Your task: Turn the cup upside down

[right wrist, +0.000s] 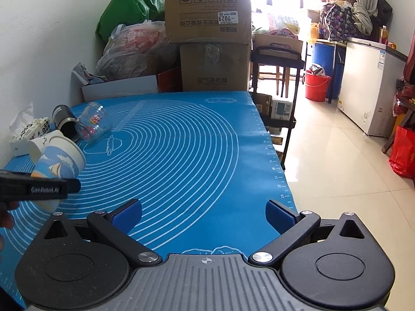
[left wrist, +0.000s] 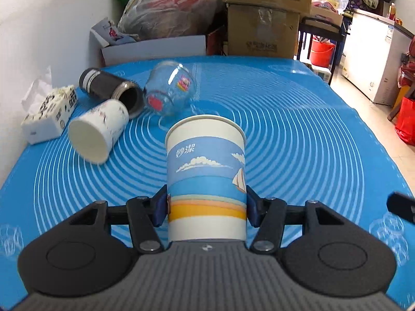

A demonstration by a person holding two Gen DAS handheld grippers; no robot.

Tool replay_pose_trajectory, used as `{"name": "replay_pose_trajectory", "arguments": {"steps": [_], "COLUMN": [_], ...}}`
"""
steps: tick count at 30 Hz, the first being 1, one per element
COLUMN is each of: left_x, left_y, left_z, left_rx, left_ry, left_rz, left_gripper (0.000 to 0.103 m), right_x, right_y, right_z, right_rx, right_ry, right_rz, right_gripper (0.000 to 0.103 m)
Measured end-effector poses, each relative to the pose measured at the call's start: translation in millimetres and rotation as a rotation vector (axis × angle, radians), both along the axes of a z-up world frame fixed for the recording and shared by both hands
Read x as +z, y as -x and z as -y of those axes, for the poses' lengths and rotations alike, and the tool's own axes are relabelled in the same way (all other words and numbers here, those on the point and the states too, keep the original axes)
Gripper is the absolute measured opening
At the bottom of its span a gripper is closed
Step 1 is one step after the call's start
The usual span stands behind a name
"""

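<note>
Paper cup (left wrist: 206, 178) w/ sea-sky print, clamped in left claw (left wrist: 206, 206), right claw (right wrist: 203, 213) wide apart, holding nothing

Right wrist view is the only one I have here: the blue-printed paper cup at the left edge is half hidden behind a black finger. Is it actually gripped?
Observer: Yes. The left wrist view shows the left gripper shut on the blue-printed paper cup, with a blue pad pressed on each side of its lower body.
Reviewer: Which end points away from the gripper?
Observer: The rolled rim, so the open mouth faces forward, toward the clear glass jar lying on the blue silicone mat.
Reviewer: Anything else near it?
Observer: A white paper cup lies on its side with its base toward the camera, touching the dark metal flask.
</note>
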State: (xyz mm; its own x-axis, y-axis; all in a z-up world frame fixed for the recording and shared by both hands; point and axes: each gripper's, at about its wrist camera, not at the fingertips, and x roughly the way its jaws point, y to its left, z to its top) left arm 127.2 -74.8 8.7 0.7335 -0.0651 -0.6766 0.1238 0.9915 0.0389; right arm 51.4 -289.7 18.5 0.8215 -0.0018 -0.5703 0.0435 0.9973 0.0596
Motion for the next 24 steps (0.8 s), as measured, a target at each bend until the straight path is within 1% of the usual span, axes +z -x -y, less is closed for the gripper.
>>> {"name": "replay_pose_trajectory", "arguments": {"steps": [5, 12, 16, 18, 19, 21, 22, 24], "left_x": [-8.1, -17.4, -19.1, -20.0, -20.8, -21.8, -22.1, -22.2], "left_y": [9.4, 9.0, 8.5, 6.7, 5.6, 6.3, 5.5, 5.2], "left_z": [-0.3, -1.1, -3.4, -4.7, -4.9, -4.7, -4.9, -5.5], "left_rx": [-0.004, 0.004, 0.012, 0.014, 0.019, 0.029, 0.032, 0.031], "left_ry": [0.025, 0.017, 0.028, 0.037, 0.037, 0.035, 0.035, 0.043], "left_rz": [-0.038, -0.063, -0.064, -0.076, -0.083, -0.076, -0.077, -0.078], "left_gripper": [0.059, 0.060, 0.060, 0.063, 0.067, 0.070, 0.075, 0.077], "right_x": [0.1, -4.6, -9.6, -11.2, -11.5, -11.8, -11.7, -11.9], "right_y": [6.2, 5.0, 1.1, 0.3, 0.2, -0.3, -1.2, -1.3], "right_z": [-3.7, -4.1, -2.6, -2.8, -2.1, -2.1, -2.2, -2.0], "right_rx": [0.018, 0.029, 0.027, 0.027, 0.028, 0.028, 0.028, 0.028], "right_ry": [0.017, 0.014, 0.007, 0.008, 0.008, 0.010, 0.011, 0.013], "right_rz": [-0.014, -0.029, -0.044, -0.047, -0.049, -0.050, -0.050, -0.052], "right_gripper": [0.103, 0.103, 0.103, 0.103, 0.103, 0.103, 0.103, 0.103]}}
